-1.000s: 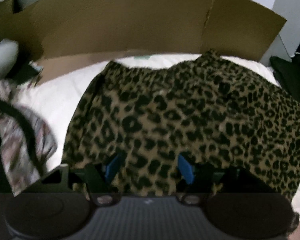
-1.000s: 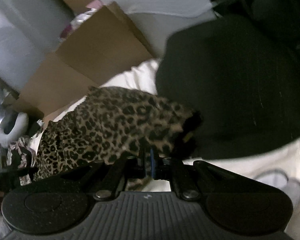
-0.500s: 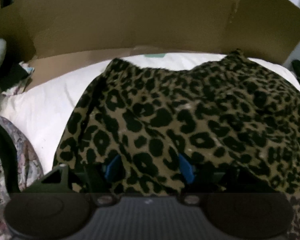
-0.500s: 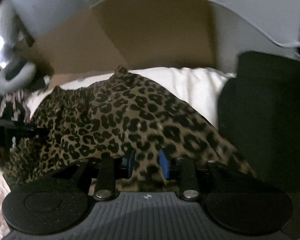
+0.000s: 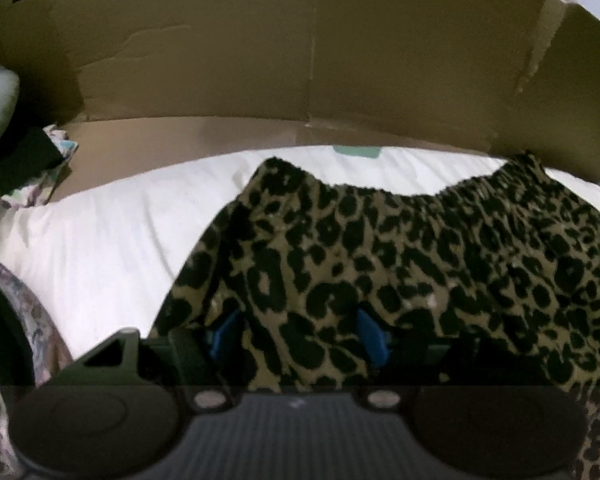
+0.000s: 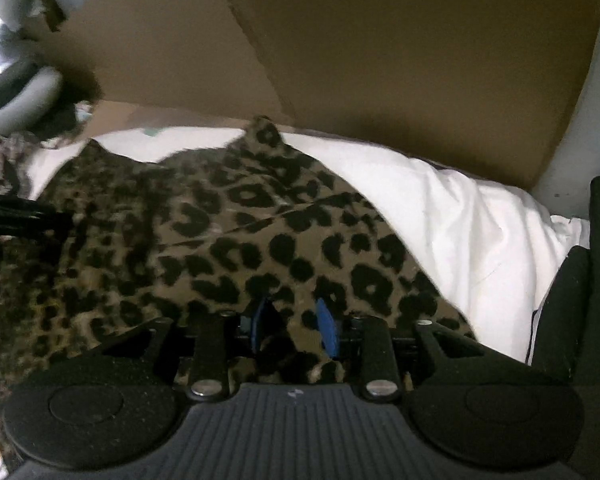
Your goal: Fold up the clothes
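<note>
1. On the white bedding (image 5: pixel 100 248), leopard-print garment (image 5: pixel 400 264) lies closer to the cardboard (image 5: pixel 260 52) than before.
2. Left gripper (image 5: pixel 296 334) fingers stay spread, fabric between.
3. Right gripper (image 6: pixel 292 328) fingers have parted since a second ago.

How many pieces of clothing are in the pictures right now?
2: the leopard-print garment spread on the white bedding, and a pale floral garment at the left edge. More may be hidden.

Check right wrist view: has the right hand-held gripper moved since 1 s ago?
Yes. The right hand-held gripper swung left: the black chair slid to the right edge and the cardboard now fills the background.
</note>
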### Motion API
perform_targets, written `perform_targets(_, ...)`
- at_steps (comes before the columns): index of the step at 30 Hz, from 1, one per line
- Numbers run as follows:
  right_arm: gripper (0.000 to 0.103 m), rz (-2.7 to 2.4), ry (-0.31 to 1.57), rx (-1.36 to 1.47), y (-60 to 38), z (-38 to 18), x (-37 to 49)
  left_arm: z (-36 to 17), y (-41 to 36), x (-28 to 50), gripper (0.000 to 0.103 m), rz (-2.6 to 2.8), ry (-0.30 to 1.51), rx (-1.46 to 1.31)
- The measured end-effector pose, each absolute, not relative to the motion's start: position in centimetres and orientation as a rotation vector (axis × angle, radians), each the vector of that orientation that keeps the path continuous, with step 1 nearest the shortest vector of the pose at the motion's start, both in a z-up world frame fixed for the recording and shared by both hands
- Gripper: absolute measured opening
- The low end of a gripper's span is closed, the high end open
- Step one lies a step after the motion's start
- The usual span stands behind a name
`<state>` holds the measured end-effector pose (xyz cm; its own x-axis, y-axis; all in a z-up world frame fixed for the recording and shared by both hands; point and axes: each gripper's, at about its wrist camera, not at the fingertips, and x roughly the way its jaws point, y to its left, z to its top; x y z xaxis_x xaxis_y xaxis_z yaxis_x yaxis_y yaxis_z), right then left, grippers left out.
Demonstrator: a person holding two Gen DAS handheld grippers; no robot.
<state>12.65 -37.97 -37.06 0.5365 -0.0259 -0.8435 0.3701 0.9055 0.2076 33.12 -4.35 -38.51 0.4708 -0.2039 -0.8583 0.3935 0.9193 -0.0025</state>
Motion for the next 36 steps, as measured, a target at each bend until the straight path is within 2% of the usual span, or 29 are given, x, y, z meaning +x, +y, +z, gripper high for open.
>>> perform_targets(7,0.03,-0.318,0.95,0.331,-38.9,-37.5,14.2,-38.9,-5.1,34.2,0.068,-0.338,1.002,0.254)
perform_targets(11,0.031,-0.336,0.942,0.276,-38.1,-36.2,15.0,-38.0,-5.4,34.6,0.051,-0.338,1.006,0.24)
perform_targets(12,0.033,-0.315,0.914,0.308,-38.2,-35.7,14.9,-37.7,-5.4,34.4,0.05,-0.347,1.003,0.237)
perform_targets(16,0.034,-0.249,0.858,0.353,-38.0,-34.3,16.0,-36.6,-5.0,33.6,0.05,-0.392,0.98,0.226)
perform_targets(27,0.032,-0.237,0.931,0.287,-36.8,-36.9,18.4,-35.2,-3.2,29.7,0.051,-0.455,0.994,0.213)
perform_targets(36,0.032,-0.294,0.95,0.233,-37.0,-37.5,20.3,-34.8,1.1,28.0,0.051,-0.334,1.007,0.121)
